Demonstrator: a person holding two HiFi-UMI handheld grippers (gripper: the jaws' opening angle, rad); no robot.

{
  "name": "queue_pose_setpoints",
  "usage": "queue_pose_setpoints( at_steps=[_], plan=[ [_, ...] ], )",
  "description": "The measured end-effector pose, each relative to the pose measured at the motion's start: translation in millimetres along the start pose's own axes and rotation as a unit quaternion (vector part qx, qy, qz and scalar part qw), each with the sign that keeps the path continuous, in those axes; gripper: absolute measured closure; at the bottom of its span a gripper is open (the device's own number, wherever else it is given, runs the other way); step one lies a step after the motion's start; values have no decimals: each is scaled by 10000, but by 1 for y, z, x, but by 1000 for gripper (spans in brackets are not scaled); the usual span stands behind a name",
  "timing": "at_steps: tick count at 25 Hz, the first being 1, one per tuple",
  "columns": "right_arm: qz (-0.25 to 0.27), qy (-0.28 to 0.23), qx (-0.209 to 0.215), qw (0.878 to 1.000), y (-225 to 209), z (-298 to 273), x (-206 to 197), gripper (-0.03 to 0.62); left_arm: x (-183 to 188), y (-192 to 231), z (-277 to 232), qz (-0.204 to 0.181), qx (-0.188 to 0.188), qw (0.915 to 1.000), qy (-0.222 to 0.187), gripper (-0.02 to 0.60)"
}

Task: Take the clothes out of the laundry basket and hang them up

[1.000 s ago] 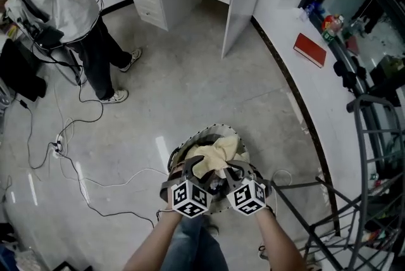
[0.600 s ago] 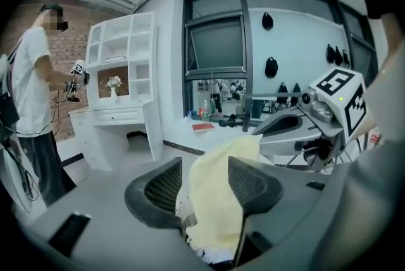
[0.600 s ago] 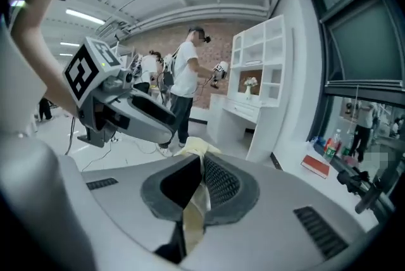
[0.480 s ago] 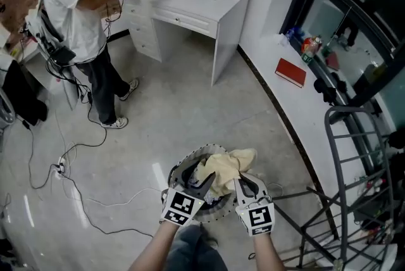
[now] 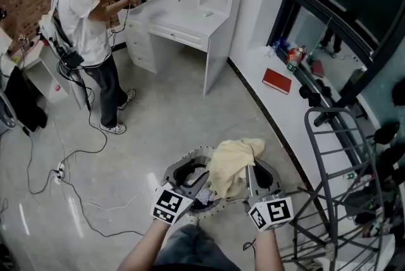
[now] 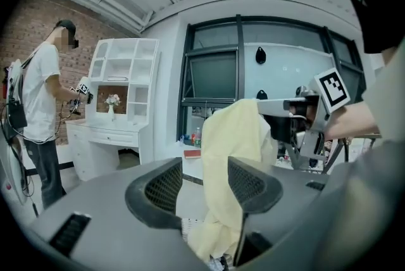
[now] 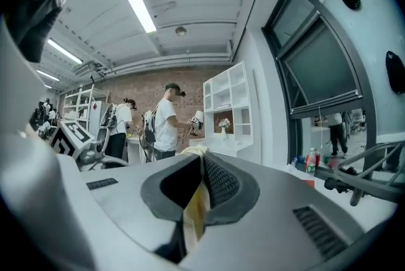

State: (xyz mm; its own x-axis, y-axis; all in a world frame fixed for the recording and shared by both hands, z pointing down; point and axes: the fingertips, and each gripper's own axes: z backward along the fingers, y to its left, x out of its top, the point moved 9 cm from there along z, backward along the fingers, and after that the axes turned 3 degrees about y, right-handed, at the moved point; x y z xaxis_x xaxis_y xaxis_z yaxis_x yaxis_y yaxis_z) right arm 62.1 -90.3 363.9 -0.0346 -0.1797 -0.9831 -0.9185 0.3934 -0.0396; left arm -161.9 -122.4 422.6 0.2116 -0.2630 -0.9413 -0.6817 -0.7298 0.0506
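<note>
**A:** Where's the garment?

**B:** Pale yellow garment (image 5: pixel 231 165) is held up over the laundry basket (image 5: pixel 193 151). Its lower end drapes toward the basket's mouth. I can't tell whether it hangs free of what lies inside. The basket sits on the grey floor, right in front of the person's knees.

**A:** Right gripper?

**B:** Right gripper (image 7: pixel 201 170) has its jaws pinched together on a fold of the yellow fabric. A strip of it shows in the seam between the pads. In the head view it grips near the garment's upper end.

**A:** Left one?

**B:** Left gripper (image 6: pixel 205 182) has its jaws wide apart, clamping nothing. The garment hangs just ahead of them, partly behind one jaw. No pad visibly presses on it.

**A:** What's around?

**B:** A dark metal drying rack (image 5: pixel 342 187) stands just to the right of the basket. A red book (image 5: pixel 276 81) lies on the white window ledge. Loose cables (image 5: pixel 69 168) trail across the floor to the left. A second person in a white T-shirt (image 5: pixel 79 23) is well apart, standing at a white desk (image 5: pixel 183 16) with another marker-cubed gripper raised.
</note>
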Motion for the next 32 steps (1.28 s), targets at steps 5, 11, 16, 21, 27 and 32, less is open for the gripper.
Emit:
queue_pose_setpoints(
  at_steps=[5,11,16,21,27,32],
  plan=[
    [-245,-448,-185,9985,6,18,44,585,17,-16,20,74,-103,9996,-250,345],
    [-237,-719,-230,9969,17,32,72,585,25,-36,24,17,-397,9980,-494,331],
    [-170,-849,-157,9961,17,57,73,585,-15,-74,14,54,-732,9973,-20,282],
    [-146,-925,-171,9955,22,54,84,585,-54,-65,-10,302,-893,9942,510,270],
    [-123,-990,-194,9948,26,62,92,585,-63,-66,-38,218,-1013,9920,724,272],
    [-175,-1000,-281,9944,21,73,89,583,-62,-73,-46,181,-1147,9910,667,459]
  ],
)
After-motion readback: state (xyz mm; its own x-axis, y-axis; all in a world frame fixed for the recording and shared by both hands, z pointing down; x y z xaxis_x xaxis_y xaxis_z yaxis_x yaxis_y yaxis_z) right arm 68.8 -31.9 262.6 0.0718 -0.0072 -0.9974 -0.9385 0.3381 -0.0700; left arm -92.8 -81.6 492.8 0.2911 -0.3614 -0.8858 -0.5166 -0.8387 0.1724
